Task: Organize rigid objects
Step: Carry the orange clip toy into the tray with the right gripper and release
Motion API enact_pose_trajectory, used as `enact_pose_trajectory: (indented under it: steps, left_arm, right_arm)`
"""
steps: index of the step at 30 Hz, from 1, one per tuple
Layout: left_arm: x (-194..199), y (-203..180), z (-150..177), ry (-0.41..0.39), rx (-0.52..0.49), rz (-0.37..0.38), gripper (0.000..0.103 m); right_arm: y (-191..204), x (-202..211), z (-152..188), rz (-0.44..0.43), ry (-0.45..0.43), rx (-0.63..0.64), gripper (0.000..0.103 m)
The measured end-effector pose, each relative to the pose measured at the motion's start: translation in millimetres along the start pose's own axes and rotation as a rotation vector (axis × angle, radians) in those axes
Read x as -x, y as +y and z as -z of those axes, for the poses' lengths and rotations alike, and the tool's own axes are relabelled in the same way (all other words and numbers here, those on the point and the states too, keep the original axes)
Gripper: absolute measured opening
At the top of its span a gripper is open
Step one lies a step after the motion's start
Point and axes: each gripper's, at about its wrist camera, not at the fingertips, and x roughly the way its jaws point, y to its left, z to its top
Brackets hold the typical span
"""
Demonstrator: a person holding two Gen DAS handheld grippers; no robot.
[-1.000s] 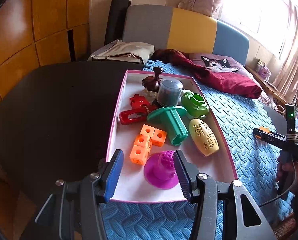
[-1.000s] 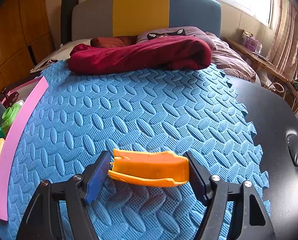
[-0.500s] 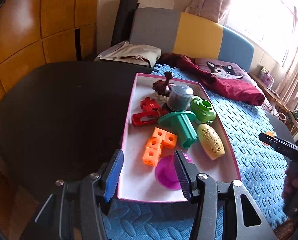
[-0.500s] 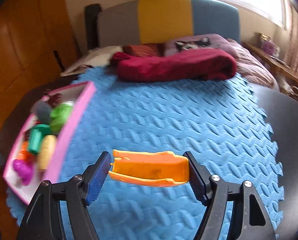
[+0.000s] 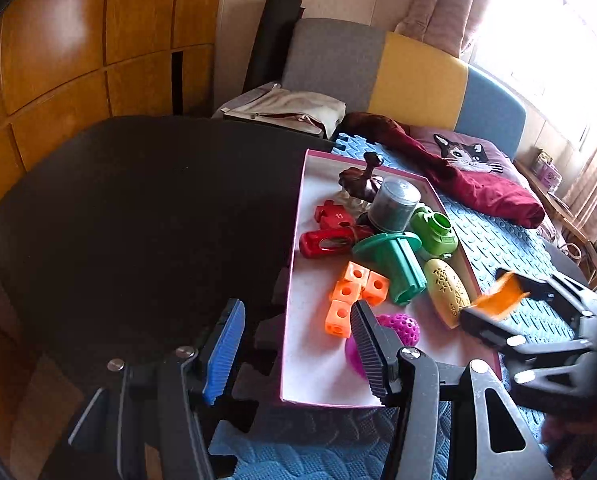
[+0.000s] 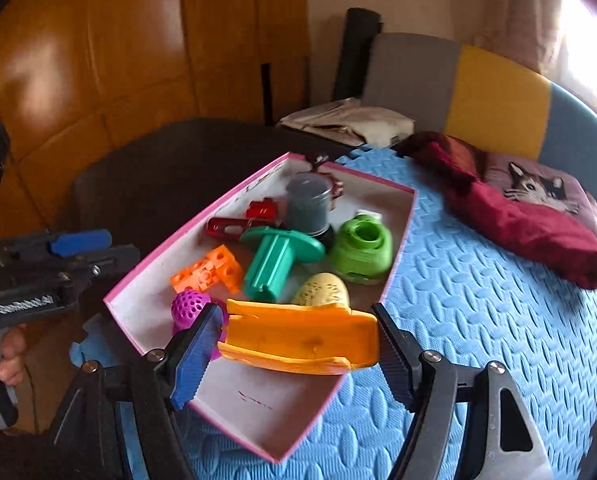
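The right hand-held gripper (image 6: 296,338), clenched on the orange scoop (image 6: 298,336), has swung from over the blue mat (image 6: 478,320) to above the pink tray's (image 6: 234,196) near end; release looks next; the left hand-held gripper (image 5: 298,344) hangs released beside it.

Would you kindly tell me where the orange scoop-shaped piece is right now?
The orange scoop-shaped piece is clamped in the right tongs, held over the near end of the pink-rimmed box, just before the yellow egg and purple ball.
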Motion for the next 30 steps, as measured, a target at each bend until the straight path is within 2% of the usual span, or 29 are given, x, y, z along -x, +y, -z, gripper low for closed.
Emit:
enact_pose_trajectory:
  steps: [4,7,17,21,28,30]
  left_arm:
    - [-4,3,2,0.013,0.006,-0.001,0.056]
    - [-5,3,3,0.016,0.008,0.001,0.057]
    - [-3,1,3,0.005,0.002,-0.011,0.064]
    - [2,0,2,-0.015,0.002,-0.027,0.072]
    - [14,-8,1,-0.059,-0.024,-0.058,0.078]
    - [20,-10,1,-0.074,-0.033,-0.068,0.085]
  right_arm:
    - [15,-27,5,0.008,0.044,0.096,0.077]
    - [19,-28,10,0.025,0.013,0.139,0.08]
    - [8,-20,12,-0.025,0.019,0.009,0.08]
    - [7,-14,14,-0.025,0.015,-0.049,0.08]
    - [4,9,18,0.052,-0.046,-0.171,0.08]
    - [4,18,19,0.081,-0.072,-0.196,0.08]
